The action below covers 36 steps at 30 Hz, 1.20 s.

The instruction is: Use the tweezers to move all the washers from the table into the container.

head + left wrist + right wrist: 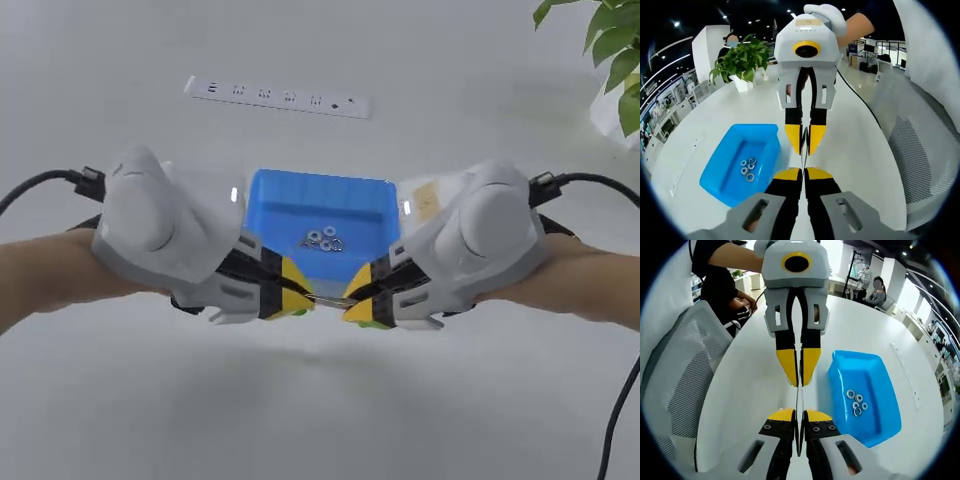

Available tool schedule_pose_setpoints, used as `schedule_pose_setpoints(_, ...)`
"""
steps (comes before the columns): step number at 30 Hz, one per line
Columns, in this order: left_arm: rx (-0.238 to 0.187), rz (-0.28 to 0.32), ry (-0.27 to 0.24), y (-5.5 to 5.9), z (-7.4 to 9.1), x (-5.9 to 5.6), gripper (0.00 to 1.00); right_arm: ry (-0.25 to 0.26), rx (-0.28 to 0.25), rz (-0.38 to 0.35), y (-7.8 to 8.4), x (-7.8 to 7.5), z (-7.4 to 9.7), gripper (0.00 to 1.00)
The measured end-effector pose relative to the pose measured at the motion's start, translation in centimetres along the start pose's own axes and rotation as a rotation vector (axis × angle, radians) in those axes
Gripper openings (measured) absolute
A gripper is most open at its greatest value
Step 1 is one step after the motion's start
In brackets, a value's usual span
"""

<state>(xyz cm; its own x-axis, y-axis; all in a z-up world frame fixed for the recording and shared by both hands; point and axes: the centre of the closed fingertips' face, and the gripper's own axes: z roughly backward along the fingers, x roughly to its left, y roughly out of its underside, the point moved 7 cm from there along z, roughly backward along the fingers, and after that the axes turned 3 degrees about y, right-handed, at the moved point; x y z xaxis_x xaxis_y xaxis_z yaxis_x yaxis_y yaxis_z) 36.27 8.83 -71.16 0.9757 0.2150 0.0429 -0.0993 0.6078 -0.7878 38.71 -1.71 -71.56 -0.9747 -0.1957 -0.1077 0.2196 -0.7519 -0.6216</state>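
Note:
Thin metal tweezers (328, 298) span the small gap between my two grippers, which point at each other tip to tip. The left gripper (300, 298) is shut on one end and the right gripper (355, 300) on the other. The left gripper view has its own yellow tips (804, 172) closed on the tweezers (804, 150). In the right gripper view the tweezers (800, 405) run deep between the closed tips (800, 415). Just behind the grippers sits a blue container (320, 182) with several washers (322, 240) in it. The container (725, 185) and the washers (856, 402) also show in the gripper views.
A white power strip (278, 97) lies at the back of the white table. A potted plant (610, 50) stands at the far right corner. A black cable (620, 420) trails off the right gripper. A mesh chair (685, 370) stands beside the table, with people in the background.

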Motion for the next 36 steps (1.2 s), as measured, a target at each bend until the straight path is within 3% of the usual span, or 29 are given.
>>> schedule_pose_setpoints(9,0.090,0.010,0.035,2.5,-2.3,0.1,0.06,-0.017,0.065,-0.016,1.5,0.3,-2.8,0.08)
schedule_pose_setpoints(13,0.125,-0.045,0.046,3.1,-2.7,0.0,0.06,-0.019,0.068,-0.028,1.8,0.5,-3.1,0.08)
schedule_pose_setpoints(15,0.139,-0.043,0.048,3.4,-2.8,0.0,0.06,-0.010,0.066,-0.018,1.6,0.5,-3.2,0.09)
schedule_pose_setpoints(21,0.116,0.007,0.039,3.6,-2.8,0.7,0.09,-0.002,0.067,-0.024,1.5,0.2,-3.5,0.09)
schedule_pose_setpoints(32,0.110,0.033,0.055,3.5,-2.8,0.6,0.15,-0.020,0.125,-0.009,0.9,0.2,-3.7,0.12)
schedule_pose_setpoints(36,0.126,0.024,0.054,3.6,-2.6,0.4,0.16,-0.035,0.143,-0.003,0.7,0.2,-3.7,0.12)
